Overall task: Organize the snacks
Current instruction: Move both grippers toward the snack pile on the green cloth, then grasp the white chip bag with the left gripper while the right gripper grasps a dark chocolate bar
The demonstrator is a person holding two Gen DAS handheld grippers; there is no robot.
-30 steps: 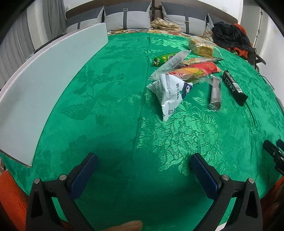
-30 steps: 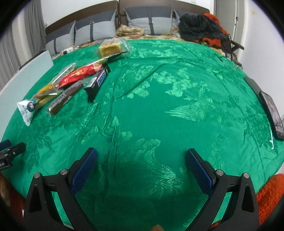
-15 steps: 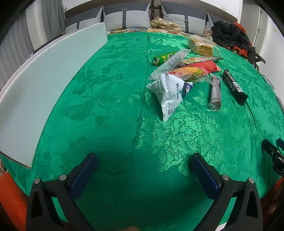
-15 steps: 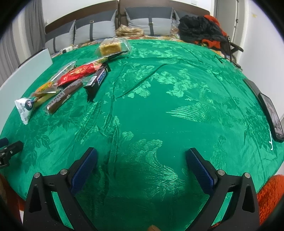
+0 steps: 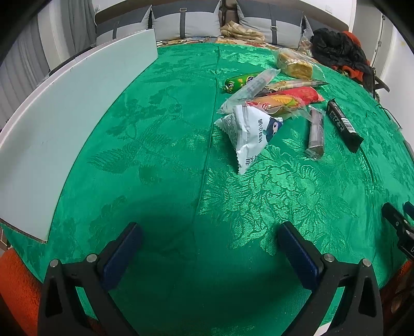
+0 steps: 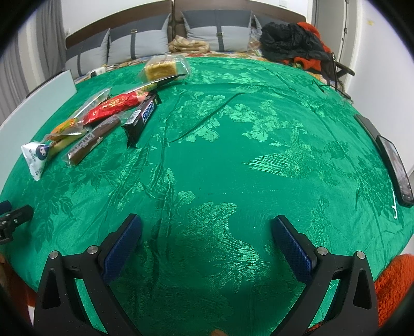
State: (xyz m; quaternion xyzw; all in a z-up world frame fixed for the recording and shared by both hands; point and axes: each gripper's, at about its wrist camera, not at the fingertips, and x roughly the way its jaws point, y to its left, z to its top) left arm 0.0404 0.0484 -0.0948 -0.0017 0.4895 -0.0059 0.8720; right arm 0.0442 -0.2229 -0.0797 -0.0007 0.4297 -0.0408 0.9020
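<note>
Little has shifted over the last second, both the left gripper and right gripper still hovering wide open and empty above the green tablecloth, well short of the snacks (white packet, Snickers bar) clustered farther up.

Green floral brocade cloth covers the surface. Behind: grey cushions against a brown headboard, white walls, grey curtain at left.
</note>
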